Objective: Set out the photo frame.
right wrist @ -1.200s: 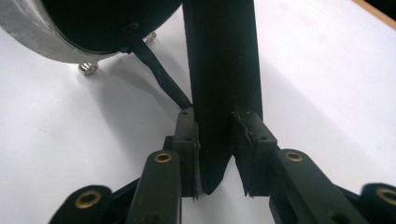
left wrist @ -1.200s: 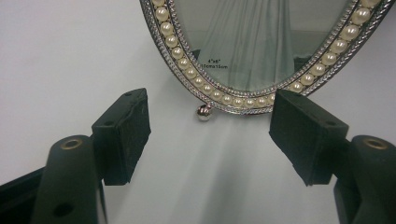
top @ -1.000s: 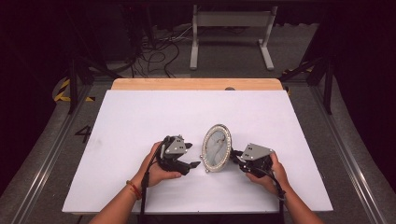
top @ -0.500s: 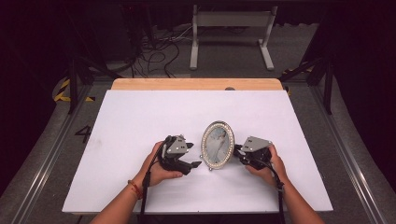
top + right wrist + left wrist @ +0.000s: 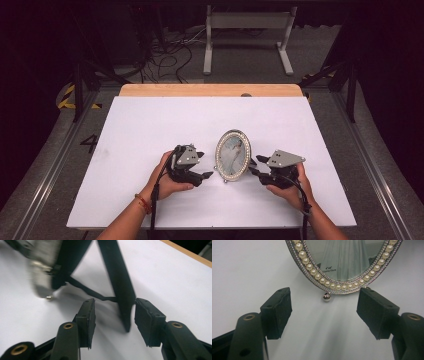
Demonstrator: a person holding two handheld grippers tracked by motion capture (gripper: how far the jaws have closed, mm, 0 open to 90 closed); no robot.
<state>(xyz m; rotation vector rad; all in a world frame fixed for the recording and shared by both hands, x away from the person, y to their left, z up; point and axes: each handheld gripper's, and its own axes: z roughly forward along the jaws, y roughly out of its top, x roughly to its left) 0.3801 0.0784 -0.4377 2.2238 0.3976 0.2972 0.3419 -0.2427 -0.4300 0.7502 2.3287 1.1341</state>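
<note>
An oval silver picture frame edged with pearls [image 5: 233,155] now stands upright mid-counter [image 5: 150,125], raised from its earlier backward tilt. The left gripper [image 5: 206,165] waits wide open beside it; the right gripper [image 5: 113,315], open too, straddles its black rear strut [image 5: 117,280], apparently having just set it.

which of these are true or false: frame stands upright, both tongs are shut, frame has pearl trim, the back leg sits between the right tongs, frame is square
1. The picture frame stands upright on the table. True.
2. Both tongs are shut. False: the left tongs and right tongs are open.
3. Pearls line the frame's rim. True.
4. The frame's back leg sits between the right tongs. True.
5. The frame is square. False: it is oval.
</note>
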